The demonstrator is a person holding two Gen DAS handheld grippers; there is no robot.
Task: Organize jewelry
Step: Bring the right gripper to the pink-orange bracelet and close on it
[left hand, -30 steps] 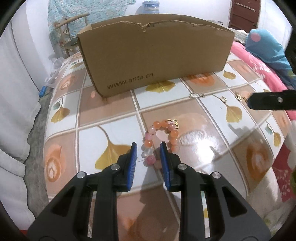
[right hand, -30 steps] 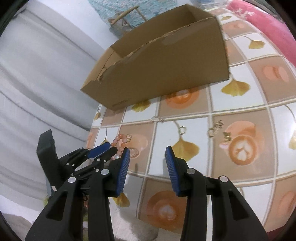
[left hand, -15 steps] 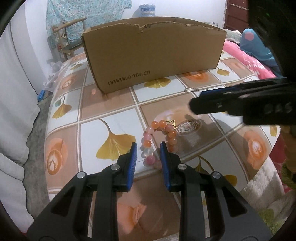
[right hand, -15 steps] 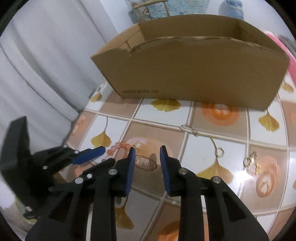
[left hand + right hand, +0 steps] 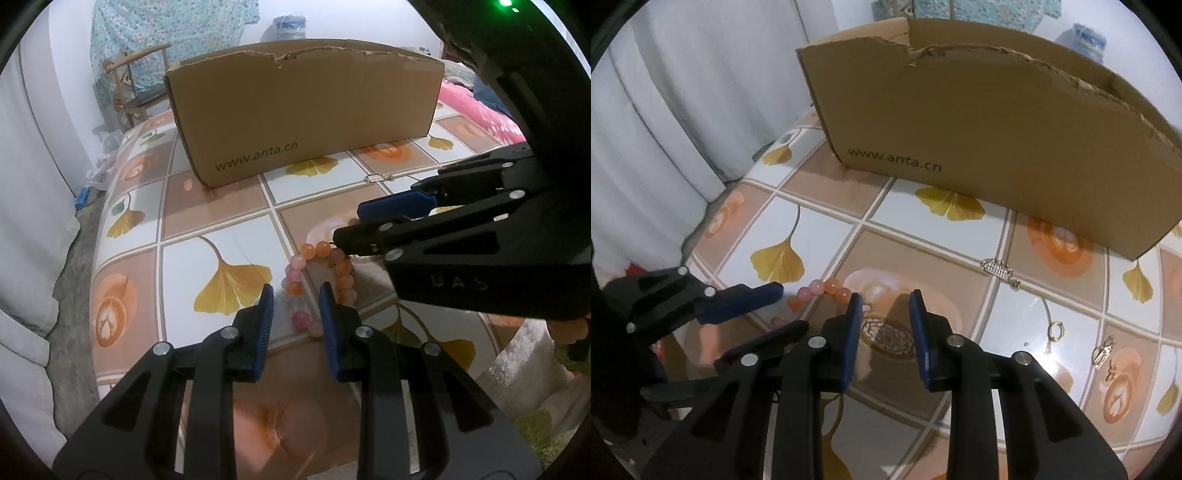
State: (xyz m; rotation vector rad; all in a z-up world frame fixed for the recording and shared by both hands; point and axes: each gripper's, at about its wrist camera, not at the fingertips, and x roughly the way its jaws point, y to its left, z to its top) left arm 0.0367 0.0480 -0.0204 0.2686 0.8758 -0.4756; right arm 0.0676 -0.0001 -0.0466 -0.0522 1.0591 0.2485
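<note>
Here, left wrist view: the left gripper (image 5: 295, 295) hangs over the near end of the bead bracelet (image 5: 317, 273), jaws narrow, beads lying between the blue pads but not pinched. The bracelet lies flat on the tiled tablecloth (image 5: 207, 206), nearer than the cardboard box (image 5: 303, 110). The right gripper (image 5: 354, 229) reaches in from the right, tips at the bracelet's far end. Right wrist view: its jaws have just been closing and stand narrow above a gold filigree pendant (image 5: 886, 334), nothing clamped. Bracelet beads (image 5: 820, 290) lie left of the tips; small gold earrings (image 5: 1102, 352) rest well right, a gold clasp piece (image 5: 997, 267) near the box (image 5: 997, 122).
</note>
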